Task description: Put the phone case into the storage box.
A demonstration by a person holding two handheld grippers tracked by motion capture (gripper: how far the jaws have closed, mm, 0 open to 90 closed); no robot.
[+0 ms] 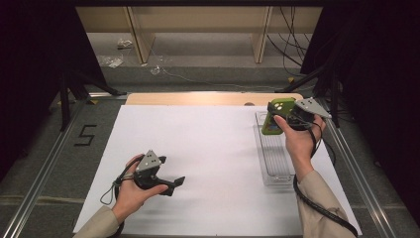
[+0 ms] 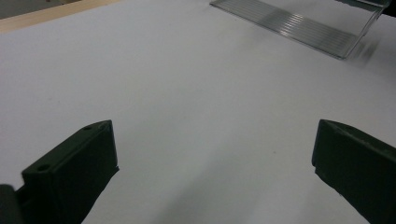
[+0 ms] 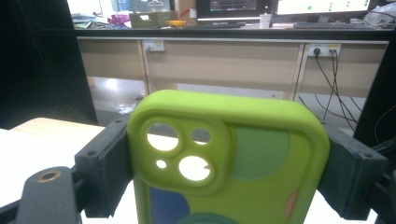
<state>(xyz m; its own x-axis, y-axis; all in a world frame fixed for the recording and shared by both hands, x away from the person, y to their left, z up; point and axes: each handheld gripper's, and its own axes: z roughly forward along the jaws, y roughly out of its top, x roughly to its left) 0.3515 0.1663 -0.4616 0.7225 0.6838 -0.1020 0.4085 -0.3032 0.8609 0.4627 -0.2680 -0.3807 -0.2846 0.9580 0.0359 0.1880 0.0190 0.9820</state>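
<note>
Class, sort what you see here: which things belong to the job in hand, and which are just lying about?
Belonging to the job:
green phone case, clamped in the right gripper
clear tray beneath it
left gripper, open over the white sheet

Just lying about:
cables on the floor
scraps of clear wrapping
monitors on the far bench

The phone case (image 1: 273,117) hangs above the tray's (image 1: 276,174) far end, at the sheet's (image 1: 198,148) right.
</note>
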